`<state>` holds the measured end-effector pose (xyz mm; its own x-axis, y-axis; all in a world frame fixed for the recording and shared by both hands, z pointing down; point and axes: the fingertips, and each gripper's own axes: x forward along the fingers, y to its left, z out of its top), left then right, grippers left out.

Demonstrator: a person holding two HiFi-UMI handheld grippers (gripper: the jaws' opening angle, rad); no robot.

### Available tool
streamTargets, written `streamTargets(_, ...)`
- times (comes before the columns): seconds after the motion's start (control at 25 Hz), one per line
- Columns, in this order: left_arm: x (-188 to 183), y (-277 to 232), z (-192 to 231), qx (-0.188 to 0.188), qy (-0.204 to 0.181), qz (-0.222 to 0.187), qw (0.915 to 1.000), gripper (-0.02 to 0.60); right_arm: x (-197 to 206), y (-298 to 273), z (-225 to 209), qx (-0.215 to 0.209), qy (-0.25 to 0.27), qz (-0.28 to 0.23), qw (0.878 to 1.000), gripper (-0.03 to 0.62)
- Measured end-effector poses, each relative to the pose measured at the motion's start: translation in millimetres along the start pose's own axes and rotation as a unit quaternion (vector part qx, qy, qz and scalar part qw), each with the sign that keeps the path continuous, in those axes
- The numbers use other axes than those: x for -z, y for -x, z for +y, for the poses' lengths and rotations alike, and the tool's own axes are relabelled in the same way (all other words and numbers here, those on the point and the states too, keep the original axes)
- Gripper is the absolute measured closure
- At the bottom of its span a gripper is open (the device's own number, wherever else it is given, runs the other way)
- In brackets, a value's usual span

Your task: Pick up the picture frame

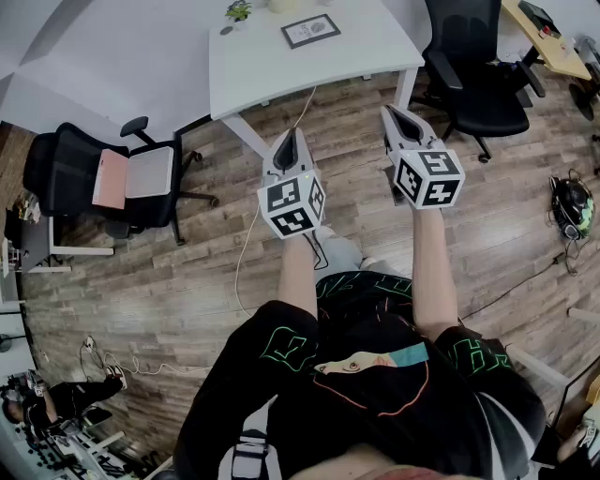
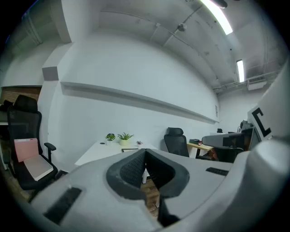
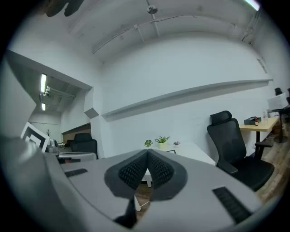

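Picture frame (image 1: 310, 30) lies flat on the white table (image 1: 253, 56), top centre of head view. Left gripper (image 1: 292, 133) and right gripper (image 1: 388, 111) are mid-frame, jaws pressed together, empty, apart from the frame. Green lettering on shorts (image 1: 286, 347), perhaps an H.

The picture frame (image 1: 310, 30) is lying on the table (image 1: 255, 58) beside a plant (image 1: 238, 10). One chair (image 1: 101, 176) is standing left, another chair (image 1: 476, 70) right.

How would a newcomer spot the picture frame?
Find the white desk at the top of the head view, left of a black office chair. The picture frame lies flat on it, right of a small potted plant; it alone is a dark-rimmed rectangle.
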<state>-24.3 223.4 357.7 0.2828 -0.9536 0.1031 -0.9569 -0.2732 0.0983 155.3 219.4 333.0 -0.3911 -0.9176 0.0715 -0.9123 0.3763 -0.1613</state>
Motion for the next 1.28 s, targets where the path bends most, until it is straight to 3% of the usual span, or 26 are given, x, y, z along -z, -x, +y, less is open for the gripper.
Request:
streamTargets(0.2, -4, 8, 7, -0.008, 0.008, -0.008, 0.9999, 0.58, -6, 2, 0, 0.019, -0.003, -0.014, 1.0, 0.589)
streamTargets(0.6, 8, 7, 46, -0.01, 0.06, 0.0, 0.9982, 0.581, 19, -35, 20, 0.017, -0.004, 0.032, 0.999, 0.589)
streamTargets(1.08, 24, -47, 74, 0.02, 0.163, -0.007, 0.9865, 0.581, 32, -96, 12, 0.017, 0.019, 0.074, 0.997, 0.589)
streamTargets(1.28, 19, -77, 94, 0.021, 0.163, -0.004, 0.9864, 0.581, 28, -138, 13, 0.007, 0.019, 0.073, 0.997, 0.589)
